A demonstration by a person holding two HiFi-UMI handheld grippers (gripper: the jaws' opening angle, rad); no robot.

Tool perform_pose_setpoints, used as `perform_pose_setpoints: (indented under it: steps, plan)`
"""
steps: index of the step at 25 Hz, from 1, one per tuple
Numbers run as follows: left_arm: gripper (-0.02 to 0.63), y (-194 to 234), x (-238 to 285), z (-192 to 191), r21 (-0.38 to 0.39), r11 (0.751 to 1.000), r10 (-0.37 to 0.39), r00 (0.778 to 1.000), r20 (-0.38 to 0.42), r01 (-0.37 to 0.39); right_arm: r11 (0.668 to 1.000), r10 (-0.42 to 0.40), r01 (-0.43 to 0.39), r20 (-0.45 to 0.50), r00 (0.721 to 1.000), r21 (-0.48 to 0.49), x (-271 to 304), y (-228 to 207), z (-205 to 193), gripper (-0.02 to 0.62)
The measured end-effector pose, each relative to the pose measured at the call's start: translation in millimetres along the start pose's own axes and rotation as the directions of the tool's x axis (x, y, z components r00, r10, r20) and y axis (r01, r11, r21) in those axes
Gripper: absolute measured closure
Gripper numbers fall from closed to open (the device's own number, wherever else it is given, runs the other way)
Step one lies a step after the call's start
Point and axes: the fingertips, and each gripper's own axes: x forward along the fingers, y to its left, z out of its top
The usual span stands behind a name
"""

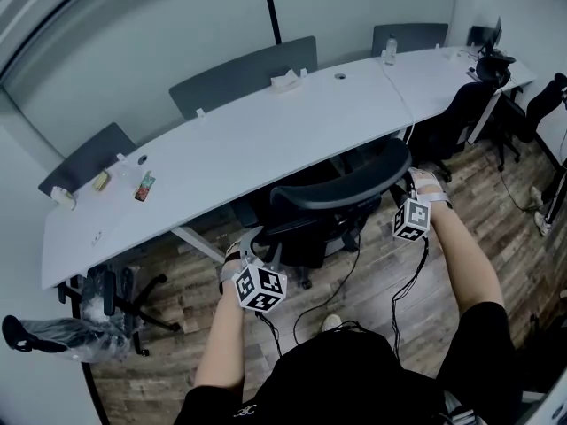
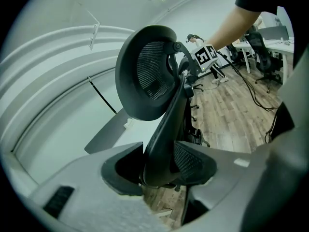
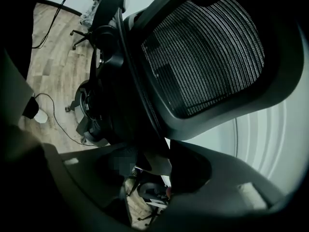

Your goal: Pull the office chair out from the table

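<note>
A black mesh office chair (image 1: pixel 341 193) stands on the wood floor just in front of the long white table (image 1: pixel 266 140), its backrest towards me. My left gripper (image 1: pixel 248 244) is shut on the left edge of the backrest; in the left gripper view the pads (image 2: pixel 190 161) press on the black frame of the chair (image 2: pixel 149 76). My right gripper (image 1: pixel 418 184) holds the right edge. In the right gripper view its jaws close on the frame below the chair's mesh (image 3: pixel 203 47). The seat is mostly hidden behind the backrest.
Another black chair (image 1: pixel 120 299) is tucked in at the table's left end, and more chairs (image 1: pixel 461 113) stand at the right. Cables and a small white object (image 1: pixel 330 323) lie on the floor by my feet. A tissue box (image 1: pixel 285 81), a bottle (image 1: pixel 390 50) and snacks (image 1: pixel 144 186) sit on the table.
</note>
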Motion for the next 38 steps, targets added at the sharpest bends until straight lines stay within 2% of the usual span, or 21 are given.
perform_pose_setpoints:
  steps: [14,16,19,22,24,26,27,28,29,30,32,33,34,35,36,38]
  plan:
    - [0.401,-42,-78,-26,-0.010,1.000,-0.019,0.999,0.037,0.019,0.999,-0.022,0.022,0.003,1.000,0.043,-90,51,14,0.377]
    - [0.388,-44,-83,-24,-0.073,0.997,-0.031,0.997,0.075,0.037,0.997,-0.037,0.036,0.008,0.999,0.071,-96,53,14,0.371]
    - [0.276,-50,-93,-20,-0.226,0.968,-0.073,0.987,0.145,0.105,0.978,-0.065,0.061,0.016,0.998,0.200,-112,52,13,0.356]
    - [0.288,-43,-113,-8,-0.346,0.931,-0.034,0.972,0.232,0.115,0.932,-0.140,0.114,0.052,0.989,0.343,-144,43,14,0.411]
    - [0.360,-30,-131,0,-0.448,0.889,0.042,0.957,0.288,0.096,0.878,-0.197,0.138,0.084,0.977,0.458,-171,38,21,0.486]
    - [0.510,-16,-149,4,-0.559,0.826,0.137,0.937,0.320,0.070,0.797,-0.230,0.112,0.127,0.965,0.593,-197,38,35,0.588]
    - [0.588,-12,-156,6,-0.606,0.793,0.175,0.929,0.327,0.064,0.748,-0.233,0.077,0.153,0.960,0.660,-209,40,44,0.588]
    - [0.606,-10,-162,8,-0.639,0.767,0.200,0.923,0.330,0.062,0.691,-0.234,0.034,0.179,0.956,0.722,-219,42,53,0.588]
    - [0.604,-9,-166,11,-0.658,0.750,0.216,0.919,0.330,0.060,0.626,-0.238,-0.007,0.199,0.950,0.780,-229,44,63,0.589]
    - [0.603,-11,-170,12,-0.666,0.744,0.228,0.918,0.326,0.052,0.556,-0.248,-0.039,0.210,0.946,0.830,-238,46,71,0.589]
    - [0.600,-16,-175,15,-0.661,0.750,0.249,0.918,0.308,0.019,0.418,-0.278,-0.069,0.200,0.939,0.906,-251,49,81,0.589]
    - [0.598,-20,-175,16,-0.653,0.757,0.255,0.920,0.298,0.001,0.362,-0.288,-0.074,0.187,0.939,0.929,-256,51,85,0.589]
    - [0.598,-24,-174,17,-0.644,0.765,0.257,0.923,0.287,-0.013,0.320,-0.290,-0.079,0.177,0.940,0.944,-260,53,88,0.589]
    - [0.598,-29,-173,17,-0.636,0.772,0.255,0.927,0.275,-0.024,0.292,-0.285,-0.085,0.172,0.943,0.953,-262,56,92,0.591]
    - [0.598,-34,-171,17,-0.630,0.776,0.249,0.931,0.265,-0.028,0.281,-0.275,-0.092,0.173,0.946,0.955,-264,61,96,0.591]
    - [0.598,-42,-170,14,-0.633,0.774,0.235,0.938,0.253,-0.023,0.292,-0.255,-0.105,0.183,0.949,0.951,-266,71,107,0.591]
